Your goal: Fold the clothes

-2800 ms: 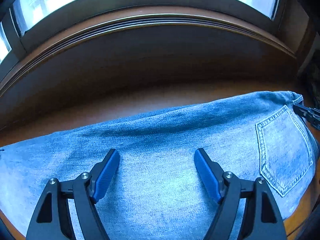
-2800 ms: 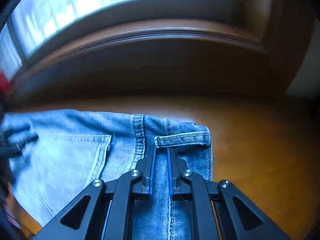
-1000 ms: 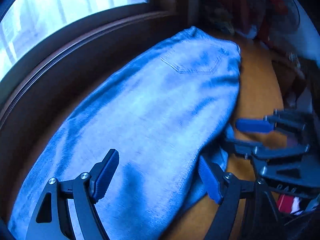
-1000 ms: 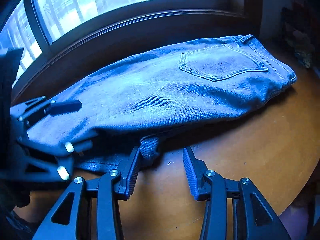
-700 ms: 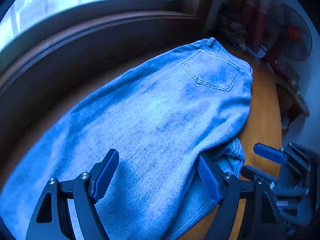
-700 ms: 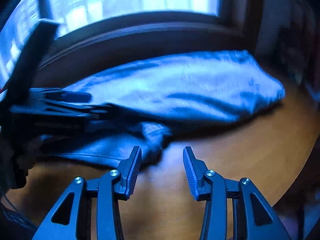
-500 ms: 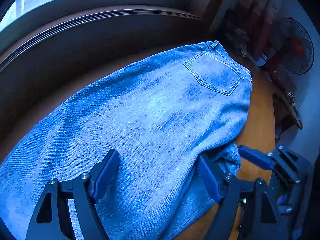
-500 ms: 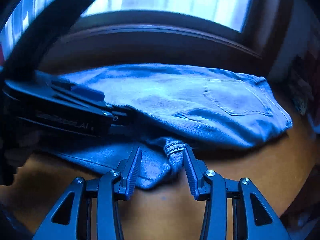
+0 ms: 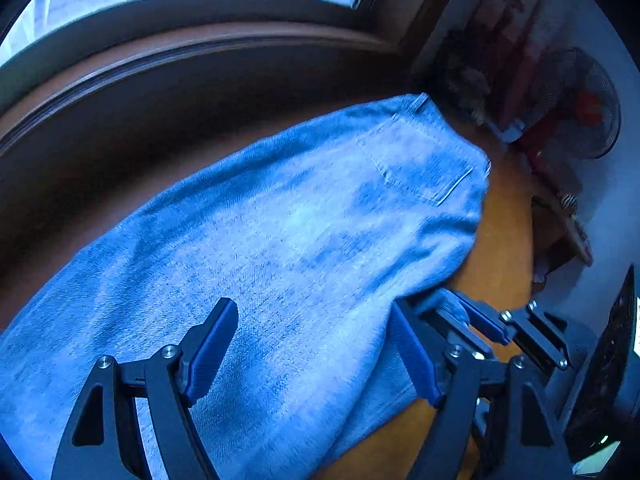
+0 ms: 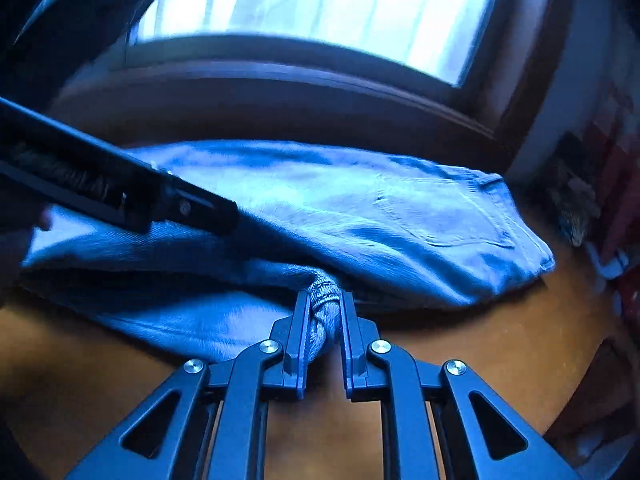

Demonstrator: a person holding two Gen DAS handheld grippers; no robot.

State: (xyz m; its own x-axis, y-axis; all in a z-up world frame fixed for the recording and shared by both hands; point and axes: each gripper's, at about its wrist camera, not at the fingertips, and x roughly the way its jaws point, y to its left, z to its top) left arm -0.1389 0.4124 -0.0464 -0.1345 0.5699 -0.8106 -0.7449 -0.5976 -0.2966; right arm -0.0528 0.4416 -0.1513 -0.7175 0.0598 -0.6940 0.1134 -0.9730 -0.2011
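Clearly the jeans (image 10: pixel 360 216), lying on the table (image 10: pixel 480 344) just ahead of both tools, look heavy, limp denim best taken at thick hems: the right gripper (image 10: pixel 323 312) pinches a bunched edge, while the left gripper (image 9: pixel 312 344) hovers wide open, empty, over the leg.

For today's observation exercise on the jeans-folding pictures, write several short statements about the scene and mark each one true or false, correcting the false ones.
1. The right tool is shut on a bunched bit of the jeans. True.
2. The left tool is clamped on the jeans. False: its fingers are spread wide over the denim.
3. A back pocket faces up. True.
4. The jeans hang from a hook. False: they lie on a wooden table by a window.
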